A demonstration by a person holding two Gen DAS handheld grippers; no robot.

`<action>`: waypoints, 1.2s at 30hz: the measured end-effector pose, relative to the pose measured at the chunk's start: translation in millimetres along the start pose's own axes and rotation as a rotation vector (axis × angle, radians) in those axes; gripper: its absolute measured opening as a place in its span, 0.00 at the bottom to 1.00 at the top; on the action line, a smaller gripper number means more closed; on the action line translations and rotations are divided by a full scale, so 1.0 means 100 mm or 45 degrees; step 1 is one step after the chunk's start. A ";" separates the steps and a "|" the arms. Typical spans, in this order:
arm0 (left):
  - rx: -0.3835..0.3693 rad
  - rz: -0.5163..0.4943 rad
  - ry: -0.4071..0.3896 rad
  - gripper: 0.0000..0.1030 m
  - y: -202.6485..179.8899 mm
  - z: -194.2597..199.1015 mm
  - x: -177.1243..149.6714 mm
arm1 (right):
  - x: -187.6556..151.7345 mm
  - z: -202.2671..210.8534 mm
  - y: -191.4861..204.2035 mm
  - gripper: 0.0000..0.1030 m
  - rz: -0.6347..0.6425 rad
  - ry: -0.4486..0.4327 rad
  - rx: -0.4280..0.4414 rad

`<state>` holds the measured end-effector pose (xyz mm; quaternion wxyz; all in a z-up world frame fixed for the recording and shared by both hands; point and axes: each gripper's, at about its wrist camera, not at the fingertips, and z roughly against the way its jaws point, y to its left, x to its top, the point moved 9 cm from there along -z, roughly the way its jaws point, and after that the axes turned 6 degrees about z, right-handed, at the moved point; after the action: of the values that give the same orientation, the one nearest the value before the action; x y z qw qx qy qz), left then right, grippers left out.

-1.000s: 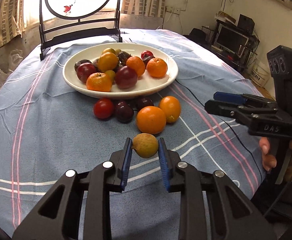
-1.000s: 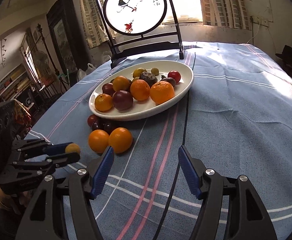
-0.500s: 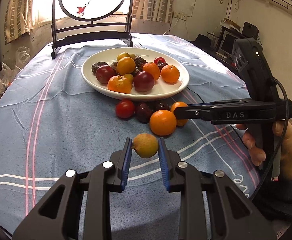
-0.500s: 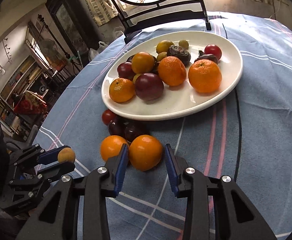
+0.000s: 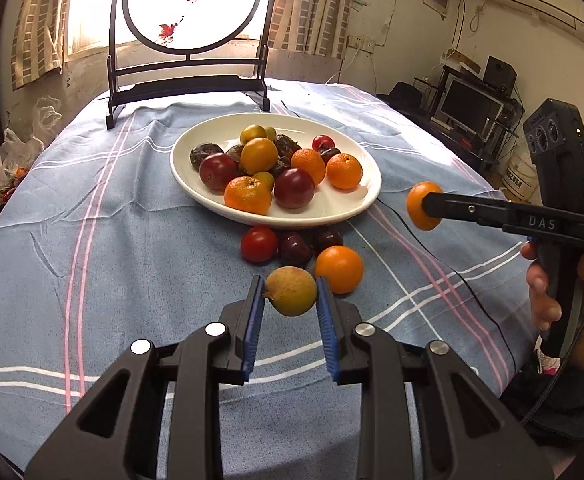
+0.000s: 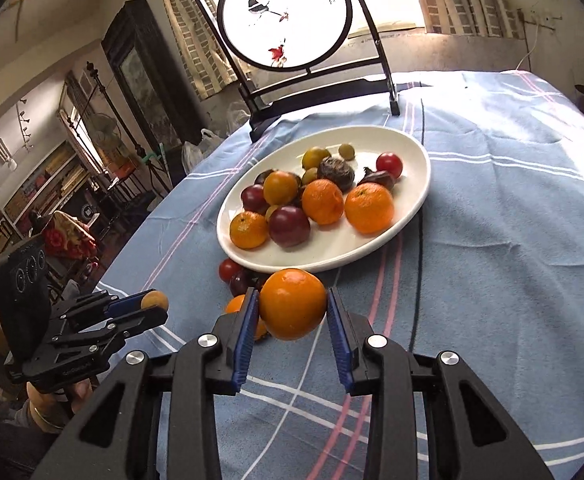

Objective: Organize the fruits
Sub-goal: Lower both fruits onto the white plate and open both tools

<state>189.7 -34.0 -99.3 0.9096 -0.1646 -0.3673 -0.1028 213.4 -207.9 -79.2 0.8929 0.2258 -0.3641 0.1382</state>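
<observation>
Left gripper point(image 5: 289, 308) clamping small yellow-brown fruit point(image 5: 290, 290) between blue fingers point(image 5: 251, 320), hovering above worktop. Right gripper point(image 6: 293, 322) pinching orange point(image 6: 293, 303) between fingers, raised clear of cloth. Person's right hand point(image 5: 554, 292) wrapping around gripper handle, reaching in from right side.

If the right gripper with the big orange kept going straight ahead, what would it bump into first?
Probably the near rim of the white plate, just beyond the right gripper and its orange. It may be high enough to pass over; depth is unclear.
</observation>
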 end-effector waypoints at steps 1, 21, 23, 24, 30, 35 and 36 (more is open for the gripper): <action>-0.005 -0.003 -0.002 0.25 -0.01 -0.01 0.06 | 0.06 0.03 -0.05 0.33 -0.007 -0.014 -0.017; 0.069 -0.012 0.035 0.25 0.20 -1.03 1.39 | 1.09 -0.71 -0.41 0.34 0.005 -0.025 -0.130; 0.076 -0.003 0.049 0.25 0.24 -1.13 1.40 | 1.10 -0.79 -0.44 0.34 0.008 -0.013 -0.139; 0.078 0.001 0.058 0.25 0.26 -1.18 1.41 | 1.11 -0.83 -0.46 0.34 0.009 -0.010 -0.144; 0.111 0.051 0.088 0.44 0.44 -1.37 1.41 | 1.15 -1.01 -0.47 0.37 0.028 0.013 -0.123; 0.148 0.099 0.041 0.71 0.55 -1.25 1.45 | 1.13 -0.91 -0.44 0.48 0.020 -0.012 -0.114; 0.154 0.095 0.036 0.71 0.55 -1.21 1.45 | 1.11 -0.88 -0.44 0.48 0.012 -0.015 -0.112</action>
<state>386.1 -38.2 -92.0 0.9261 -0.1217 -0.3537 -0.0487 360.4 -191.8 -69.4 0.8992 0.1854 -0.3761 0.1251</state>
